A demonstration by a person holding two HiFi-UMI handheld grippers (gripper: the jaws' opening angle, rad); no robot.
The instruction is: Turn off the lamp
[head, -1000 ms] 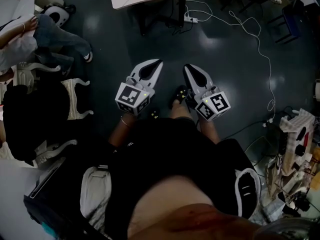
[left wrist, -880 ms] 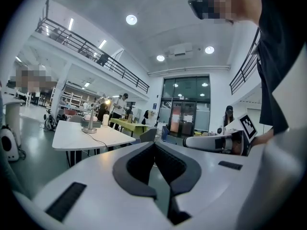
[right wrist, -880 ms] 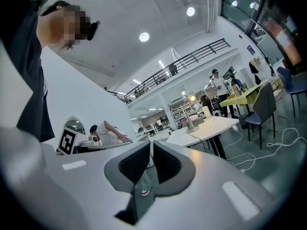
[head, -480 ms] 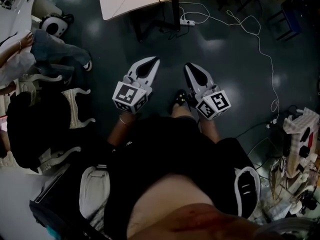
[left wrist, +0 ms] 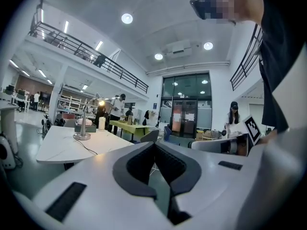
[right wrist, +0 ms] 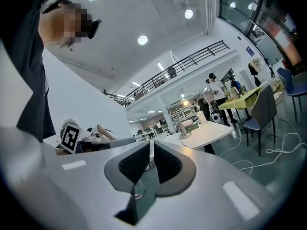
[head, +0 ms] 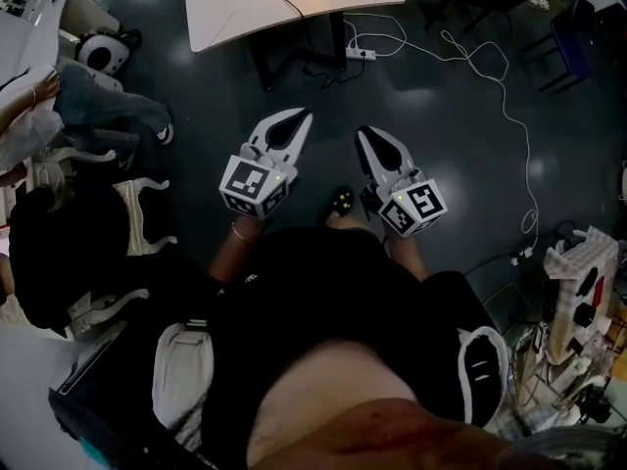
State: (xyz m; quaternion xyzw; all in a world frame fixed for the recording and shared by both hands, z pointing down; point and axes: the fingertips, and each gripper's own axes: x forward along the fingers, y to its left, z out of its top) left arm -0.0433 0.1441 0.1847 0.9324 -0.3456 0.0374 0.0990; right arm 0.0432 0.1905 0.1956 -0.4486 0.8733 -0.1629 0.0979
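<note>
Dark floor (head: 441, 116), white table (head: 225, 3) bearing lit lamp (left wrist: 84, 126); left hand-held gripper (head: 302, 117), right hand-held gripper (head: 363, 133) closed, empty.

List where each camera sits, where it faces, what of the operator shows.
Head view: on the person's head, looking steeply down at the floor; shows torso, left gripper and right gripper, both shut, with the table ahead.
Left gripper view: on the left gripper, facing level along its shut jaws toward the table and lit lamp; torso at right.
Right gripper view: on the right gripper, facing level at the same lamp; torso at left.
Shared: both gripper views see table and lamp.
</note>
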